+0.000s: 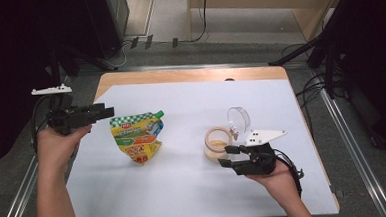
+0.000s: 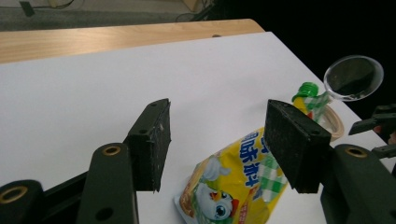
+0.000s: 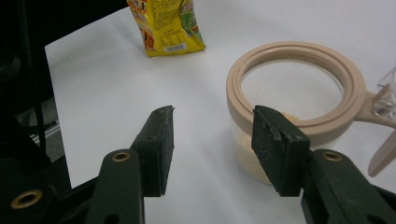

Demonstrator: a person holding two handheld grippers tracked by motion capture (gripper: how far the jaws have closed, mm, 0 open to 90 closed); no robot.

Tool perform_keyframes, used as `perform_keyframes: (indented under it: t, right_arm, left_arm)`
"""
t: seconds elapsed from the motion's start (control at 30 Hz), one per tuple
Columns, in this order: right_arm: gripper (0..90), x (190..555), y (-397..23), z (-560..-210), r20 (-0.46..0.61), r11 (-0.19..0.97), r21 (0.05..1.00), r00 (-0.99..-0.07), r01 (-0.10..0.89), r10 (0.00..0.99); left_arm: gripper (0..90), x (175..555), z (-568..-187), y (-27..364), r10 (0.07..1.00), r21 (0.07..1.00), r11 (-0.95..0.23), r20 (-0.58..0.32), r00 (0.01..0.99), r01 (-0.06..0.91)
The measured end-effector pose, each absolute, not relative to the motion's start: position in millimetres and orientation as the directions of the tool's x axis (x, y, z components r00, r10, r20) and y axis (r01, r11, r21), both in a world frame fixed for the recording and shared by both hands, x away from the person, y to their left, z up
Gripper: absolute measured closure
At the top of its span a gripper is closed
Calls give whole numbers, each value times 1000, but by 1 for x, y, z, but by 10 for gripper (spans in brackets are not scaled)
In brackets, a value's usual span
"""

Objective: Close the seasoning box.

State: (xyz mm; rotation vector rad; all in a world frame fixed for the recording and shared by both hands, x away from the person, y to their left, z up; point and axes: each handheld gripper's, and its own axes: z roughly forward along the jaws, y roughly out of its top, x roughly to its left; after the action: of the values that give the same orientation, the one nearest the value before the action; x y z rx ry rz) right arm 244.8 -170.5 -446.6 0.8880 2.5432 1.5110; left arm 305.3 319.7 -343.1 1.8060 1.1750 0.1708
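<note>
**Pouch lies just beyond the left gripper; jar sits right at the right gripper's jaws**

High view: the left gripper [image 1: 103, 112] hovers at the sheet's left edge with jaws apart and empty, pointing toward the seasoning pouch [image 1: 137, 137], whose long axis runs from its green cap at the far right down to the near bottom edge; the right gripper [image 1: 228, 155] is open beside the open jar [image 1: 217, 143], its clear lid [image 1: 238, 119] flipped up behind.
Left gripper view: the pouch [image 2: 236, 186] lies ahead and low between the spread jaws, untouched, cap [image 2: 308, 89] pointing away.
Right gripper view: the jar [image 3: 299, 88] stands just past the right-hand jaw, not clasped, so the left hand is the nearer one to the pouch [image 3: 166, 25].
</note>
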Motion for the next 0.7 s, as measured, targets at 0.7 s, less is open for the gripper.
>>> perform_keyframes:
  t: [0.7]
  right_arm:
    - [523, 244, -211, -444, 238, 310, 822, -783, 477, 574]
  left_arm:
    - [408, 324, -381, 313, 782, 739, -106, -352, 515, 665]
